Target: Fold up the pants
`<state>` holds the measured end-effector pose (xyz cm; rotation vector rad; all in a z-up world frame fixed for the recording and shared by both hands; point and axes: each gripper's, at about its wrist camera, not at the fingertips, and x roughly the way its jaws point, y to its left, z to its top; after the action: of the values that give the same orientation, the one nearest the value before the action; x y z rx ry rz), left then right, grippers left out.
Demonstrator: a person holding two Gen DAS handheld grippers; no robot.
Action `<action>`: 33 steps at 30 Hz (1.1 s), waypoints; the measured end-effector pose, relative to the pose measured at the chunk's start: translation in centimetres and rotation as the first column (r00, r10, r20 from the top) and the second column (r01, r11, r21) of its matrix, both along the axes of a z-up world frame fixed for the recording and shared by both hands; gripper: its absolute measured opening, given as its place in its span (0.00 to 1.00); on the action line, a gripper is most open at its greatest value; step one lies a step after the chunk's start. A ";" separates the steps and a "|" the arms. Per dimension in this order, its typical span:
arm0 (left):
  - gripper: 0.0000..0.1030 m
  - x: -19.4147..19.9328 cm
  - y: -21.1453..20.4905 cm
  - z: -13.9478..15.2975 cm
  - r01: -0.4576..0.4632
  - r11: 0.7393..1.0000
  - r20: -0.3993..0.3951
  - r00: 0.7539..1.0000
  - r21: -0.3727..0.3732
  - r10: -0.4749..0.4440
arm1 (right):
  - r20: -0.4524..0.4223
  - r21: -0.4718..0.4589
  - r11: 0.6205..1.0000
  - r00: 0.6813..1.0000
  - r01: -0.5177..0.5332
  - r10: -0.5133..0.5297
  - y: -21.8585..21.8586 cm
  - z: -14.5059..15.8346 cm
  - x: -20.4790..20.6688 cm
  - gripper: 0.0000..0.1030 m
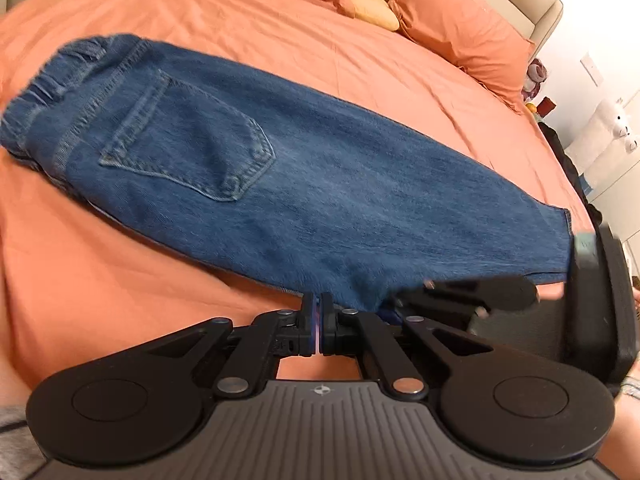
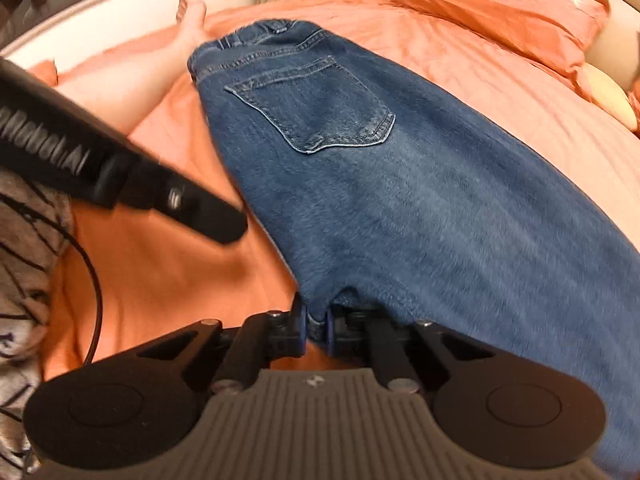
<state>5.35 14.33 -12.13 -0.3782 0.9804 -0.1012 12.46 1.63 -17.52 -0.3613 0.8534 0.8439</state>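
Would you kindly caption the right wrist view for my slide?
Right gripper shut on the near edge of jeans lying pocket-up on an orange bed.

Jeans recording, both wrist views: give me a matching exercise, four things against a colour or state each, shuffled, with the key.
Things:
1. jeans
2. bed sheet
3. left gripper
4. right gripper

States:
A. orange, spread under everything
B. shut at the near edge of the denim, only a thin strip between its pads
C. blue, lying flat, back pocket facing up
D. shut on a bunched fold of denim

Pairs: 1-C, 2-A, 3-B, 4-D
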 end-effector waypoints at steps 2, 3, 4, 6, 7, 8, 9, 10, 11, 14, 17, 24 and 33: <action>0.00 0.2 -0.3 0.2 0.005 1.000 0.004 1.000 0.021 -0.005 | -0.016 0.008 1.000 1.000 0.022 -0.022 -0.3 -0.3 -1.3 0.04; 0.00 0.4 -0.5 0.2 0.011 1.000 0.005 1.000 0.029 -0.011 | -0.017 0.006 0.999 0.999 0.033 -0.033 -0.3 -0.6 -1.7 0.04; 0.01 0.7 -0.7 0.1 0.016 0.999 0.005 1.000 0.037 -0.016 | -0.027 0.009 0.999 0.999 0.045 -0.044 -0.5 -0.9 -1.9 0.04; 0.01 1.1 -1.1 0.0 0.023 0.999 0.004 1.000 0.047 -0.023 | -0.092 0.037 0.997 0.993 0.073 -0.069 -1.1 -1.6 -2.0 0.00; 0.01 1.3 -1.4 0.0 0.029 0.998 0.008 1.000 0.055 -0.029 | -0.152 0.062 0.995 0.986 0.084 -0.073 -1.8 -2.0 -2.3 0.00; 0.01 1.5 -1.7 0.0 0.036 0.997 0.015 0.999 0.066 -0.037 | -0.152 0.071 0.993 0.985 0.095 -0.084 -2.3 -2.1 -2.7 0.00; 0.01 1.7 -2.0 -0.1 0.041 0.996 0.019 0.999 0.075 -0.043 | -0.129 0.071 0.992 0.987 0.107 -0.097 -2.9 -1.9 -3.2 0.00; 0.01 1.9 -2.3 -0.1 0.043 0.996 0.021 0.999 0.081 -0.045 | -0.121 0.078 0.989 0.986 0.124 -0.114 -3.7 -1.7 -3.6 0.00; 0.01 2.1 -2.6 -0.1 0.046 0.996 0.026 0.999 0.081 -0.048 | -0.127 0.089 0.985 0.983 0.147 -0.136 -4.6 -1.4 -3.7 0.00; 0.05 2.9 -3.6 0.1 0.063 0.995 0.050 0.996 0.082 -0.067 | -0.120 0.125 0.965 0.969 0.231 -0.216 -8.6 0.0 -3.7 0.00; 0.08 3.8 -5.2 0.2 0.088 0.992 0.067 0.993 0.087 -0.094 | -0.091 0.129 0.929 0.937 0.346 -0.336 -13.4 1.2 -3.4 0.05; 0.09 6.2 -9.3 -0.1 0.149 0.984 0.070 0.985 0.102 -0.157 | -0.114 0.149 0.723 0.738 0.674 -0.665 -28.2 3.1 -1.3 0.32; 0.09 10.2 -15.1 -0.2 0.196 0.971 0.049 0.978 0.139 -0.204 | -0.201 0.213 0.311 0.353 0.926 -0.914 -47.2 4.8 1.3 0.41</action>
<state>15.59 -0.77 -12.36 -0.1515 0.9558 -0.2284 13.73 -45.53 -12.75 0.4502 0.7848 -0.1629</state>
